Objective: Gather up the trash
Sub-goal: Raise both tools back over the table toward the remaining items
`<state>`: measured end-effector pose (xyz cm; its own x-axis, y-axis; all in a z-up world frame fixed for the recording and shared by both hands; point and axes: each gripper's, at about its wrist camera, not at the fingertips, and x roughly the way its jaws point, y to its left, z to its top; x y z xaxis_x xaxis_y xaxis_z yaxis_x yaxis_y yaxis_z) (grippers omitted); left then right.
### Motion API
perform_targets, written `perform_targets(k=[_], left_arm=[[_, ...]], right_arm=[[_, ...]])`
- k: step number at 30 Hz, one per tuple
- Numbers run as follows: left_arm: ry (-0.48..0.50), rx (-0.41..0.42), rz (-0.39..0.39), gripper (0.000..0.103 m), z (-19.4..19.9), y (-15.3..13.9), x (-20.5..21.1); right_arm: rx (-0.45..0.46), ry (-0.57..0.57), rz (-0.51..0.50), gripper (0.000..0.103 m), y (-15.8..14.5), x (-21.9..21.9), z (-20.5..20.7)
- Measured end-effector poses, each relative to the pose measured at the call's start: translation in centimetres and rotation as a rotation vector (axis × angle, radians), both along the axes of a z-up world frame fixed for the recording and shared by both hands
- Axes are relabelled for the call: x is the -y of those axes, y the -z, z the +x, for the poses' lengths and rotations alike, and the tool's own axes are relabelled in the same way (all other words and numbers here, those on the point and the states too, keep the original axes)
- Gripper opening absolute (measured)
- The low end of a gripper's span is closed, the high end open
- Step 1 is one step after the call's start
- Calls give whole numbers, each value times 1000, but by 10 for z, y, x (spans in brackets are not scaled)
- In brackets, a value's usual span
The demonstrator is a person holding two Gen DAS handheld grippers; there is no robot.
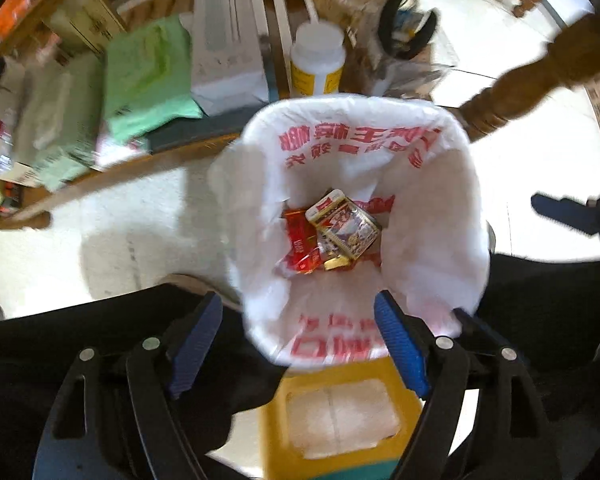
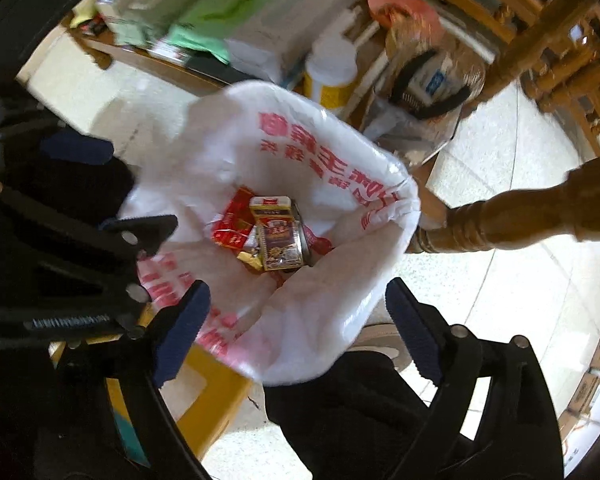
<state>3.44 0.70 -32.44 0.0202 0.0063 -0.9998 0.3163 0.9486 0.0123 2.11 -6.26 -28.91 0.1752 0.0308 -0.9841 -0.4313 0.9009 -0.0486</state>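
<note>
A bin lined with a white plastic bag printed in red [image 1: 432, 208] stands on the floor; it also shows in the right wrist view [image 2: 340, 160]. At its bottom lie a printed box [image 1: 346, 226], a red wrapper [image 1: 300, 240] and a gold scrap; the same box [image 2: 278, 238] and red wrapper [image 2: 234, 224] show in the right wrist view. My left gripper [image 1: 300, 340] is open and empty above the bin's near rim. My right gripper [image 2: 296, 332] is open and empty over the bin's near side. The left gripper [image 2: 100, 216] also shows at the left of the right wrist view.
A low wooden shelf [image 1: 140, 160] behind the bin holds green packets [image 1: 144, 76], a white box [image 1: 228, 40] and a white jar with a yellow label [image 1: 318, 64]. A turned wooden table leg [image 1: 540, 76] stands at the right. A yellow stool [image 1: 340, 412] is below the grippers.
</note>
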Motion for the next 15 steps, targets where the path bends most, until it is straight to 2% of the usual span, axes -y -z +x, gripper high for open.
perform_targets(k=[2, 5, 6, 8, 9, 10, 11, 14, 15], left_arm=[[35, 30, 19, 77, -14, -26, -5], [112, 107, 33, 76, -34, -81, -16], [143, 160, 30, 76, -39, -111, -21], [161, 225, 17, 77, -38, -150, -28], [162, 285, 2, 78, -33, -183, -35], [161, 314, -1, 81, -27, -199, -39], [159, 367, 0, 83, -18, -229, -45], [161, 462, 7, 86, 7, -287, -51], [179, 487, 5, 90, 18, -308, -52]], right_arm=[[18, -22, 20, 88, -25, 1, -12], [70, -40, 96, 88, -83, 10, -28], [100, -46, 129, 88, -110, 13, -31], [169, -45, 163, 92, -157, 23, -33], [207, -43, 171, 94, -180, 29, -32], [248, -39, 174, 97, -205, 35, -29], [289, -34, 171, 97, -227, 42, -27], [393, -29, 149, 97, -290, 59, -14], [424, -24, 138, 97, -307, 63, -10]])
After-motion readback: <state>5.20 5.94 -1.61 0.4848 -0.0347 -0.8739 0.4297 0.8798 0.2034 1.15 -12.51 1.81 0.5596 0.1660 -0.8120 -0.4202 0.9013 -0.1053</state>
